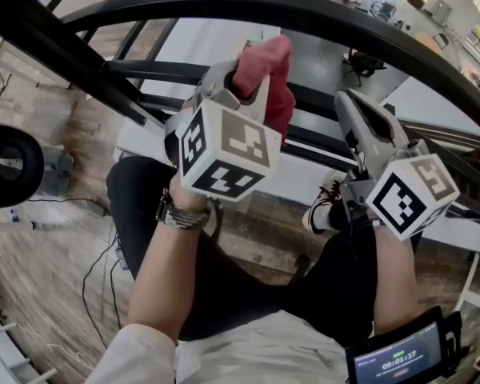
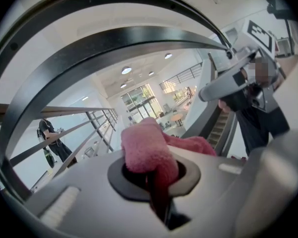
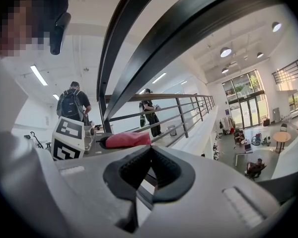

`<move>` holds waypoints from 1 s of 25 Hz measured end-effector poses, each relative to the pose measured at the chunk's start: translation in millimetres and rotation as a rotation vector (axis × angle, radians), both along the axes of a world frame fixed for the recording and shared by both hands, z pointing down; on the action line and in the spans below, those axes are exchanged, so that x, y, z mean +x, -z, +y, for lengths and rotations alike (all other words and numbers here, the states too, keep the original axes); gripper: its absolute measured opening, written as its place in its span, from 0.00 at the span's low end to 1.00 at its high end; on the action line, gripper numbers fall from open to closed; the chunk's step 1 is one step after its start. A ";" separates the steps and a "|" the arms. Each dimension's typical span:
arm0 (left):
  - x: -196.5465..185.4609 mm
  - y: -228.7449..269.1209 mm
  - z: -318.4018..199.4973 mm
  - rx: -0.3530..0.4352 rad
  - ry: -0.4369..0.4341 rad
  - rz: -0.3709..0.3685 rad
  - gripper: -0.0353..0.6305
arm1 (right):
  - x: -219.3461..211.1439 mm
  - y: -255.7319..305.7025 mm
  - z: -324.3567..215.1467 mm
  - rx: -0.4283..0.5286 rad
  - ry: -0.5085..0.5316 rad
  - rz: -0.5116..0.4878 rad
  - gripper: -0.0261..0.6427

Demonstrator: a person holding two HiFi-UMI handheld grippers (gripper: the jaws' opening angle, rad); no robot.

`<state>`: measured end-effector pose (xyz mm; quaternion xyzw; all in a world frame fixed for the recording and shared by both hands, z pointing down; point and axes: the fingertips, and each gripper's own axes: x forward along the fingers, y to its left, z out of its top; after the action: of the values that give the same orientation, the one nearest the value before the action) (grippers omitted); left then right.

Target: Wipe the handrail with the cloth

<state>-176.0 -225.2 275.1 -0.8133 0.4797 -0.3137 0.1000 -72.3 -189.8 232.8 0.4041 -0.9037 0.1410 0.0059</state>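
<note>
found the left hand-held gripper clamped tight on the pink-red cloth, with a thick wad bulging past the tips and the rest hanging down the far side. saw the same in the left gripper view: closed on the cloth, pinched deep in the slot. found the right hand-held gripper closed as well, holding nothing; confirmed in the right gripper view, with the black pads meeting at their tips and only open air beyond.

placed the black curved handrail above and beyond both hand-held grippers in the head view, arcing over the cloth without touching it. made out a clear gap between wad and handrail in the left gripper view too. noted the lower bars of the railing behind the cloth, with no sure contact there either.

judged the step as the approach: cloth gripped and ready, wiping not yet begun. judged the next move to call for lifting the left hand-held gripper to press the wad against the handrail, then dragging it along the curve with steady pressure, following the arc so as not to lose contact. reckoned on no part for the right hand-held gripper beyond keeping clear. flagged one risk: scraping the handrail with hard plastic instead of fabric.
</note>
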 end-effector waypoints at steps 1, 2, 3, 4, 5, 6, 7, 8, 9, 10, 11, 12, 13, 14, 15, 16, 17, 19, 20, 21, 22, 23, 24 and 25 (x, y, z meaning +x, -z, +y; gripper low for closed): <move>1.3 -0.2 -0.2 -0.014 -0.002 0.001 0.09 | 3.3 -0.1 1.4 0.000 -0.003 0.002 0.04; 2.6 -0.2 0.0 -0.026 -0.004 0.003 0.09 | 7.1 0.2 3.0 0.000 -0.006 -0.002 0.04; 3.3 -0.1 0.4 -0.035 -0.003 0.004 0.09 | 10.5 0.9 4.3 0.001 -0.009 -0.010 0.04; 3.3 0.1 0.8 -0.039 0.001 0.005 0.09 | 13.5 1.9 4.8 0.002 -0.010 -0.018 0.04; 3.2 0.6 1.1 -0.039 0.008 0.005 0.09 | 16.4 3.0 4.7 0.003 -0.010 -0.025 0.04; 3.4 1.1 1.1 -0.035 0.015 0.002 0.09 | 19.5 4.2 4.5 0.003 -0.010 -0.029 0.04; 3.9 1.7 1.0 -0.030 0.020 -0.003 0.09 | 22.5 5.2 4.4 0.003 -0.012 -0.032 0.04; 4.1 2.0 0.7 -0.026 0.023 -0.007 0.09 | 24.9 6.1 4.5 0.003 -0.013 -0.033 0.04; 3.6 2.1 0.3 -0.024 0.024 -0.010 0.09 | 26.2 6.8 4.5 0.004 -0.014 -0.035 0.04; 2.2 1.9 -0.2 -0.023 0.026 -0.010 0.09 | 26.6 7.4 4.2 0.005 -0.014 -0.038 0.04; 0.3 1.8 -0.7 -0.022 0.031 -0.009 0.09 | 26.6 7.7 3.5 0.005 -0.013 -0.040 0.04; -1.7 1.8 -1.1 -0.020 0.037 -0.009 0.09 | 26.6 7.6 2.4 0.004 -0.013 -0.040 0.04; -3.2 1.8 -1.4 -0.016 0.044 -0.010 0.09 | 26.9 7.0 1.3 0.002 -0.012 -0.037 0.04; -4.1 1.7 -1.5 -0.011 0.051 -0.010 0.09 | 27.4 5.8 0.6 0.000 -0.012 -0.031 0.04; -4.2 1.5 -1.2 -0.004 0.057 -0.008 0.09 | 28.1 4.1 1.0 -0.003 -0.011 -0.026 0.04; -4.0 1.0 -0.2 0.007 0.062 -0.003 0.09 | 28.6 2.2 2.8 -0.006 -0.009 -0.021 0.04; -3.8 0.5 1.7 0.021 0.068 0.005 0.09 | 28.7 0.5 6.3 -0.007 -0.004 -0.017 0.04; -4.6 -0.1 6.7 0.052 0.082 0.020 0.09 | 27.9 -1.4 15.7 -0.002 0.008 -0.013 0.04; -5.4 -0.3 9.0 0.063 0.090 0.021 0.09 | 27.0 -2.2 19.5 -0.001 0.014 -0.012 0.04; -6.1 -0.6 10.7 0.068 0.096 0.020 0.09 | 25.8 -3.1 22.1 -0.002 0.019 -0.010 0.04; -6.4 -1.0 12.1 0.068 0.099 0.017 0.09 | 23.9 -3.9 23.9 -0.003 0.023 -0.005 0.04; -6.2 -1.6 13.8 0.066 0.099 0.017 0.09 | 21.3 -4.7 25.5 -0.003 0.027 0.002 0.04; -5.6 -2.3 16.0 0.062 0.099 0.020 0.09 | 18.2 -5.9 27.7 -0.001 0.030 0.010 0.04; -4.1 -3.0 18.8 0.059 0.097 0.025 0.09 | 15.1 -7.8 30.6 -0.001 0.034 0.017 0.04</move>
<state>-180.1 -206.3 278.1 -0.7898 0.5288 -0.2935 0.1026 -57.2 -159.3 240.7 0.3897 -0.9104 0.1381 0.0160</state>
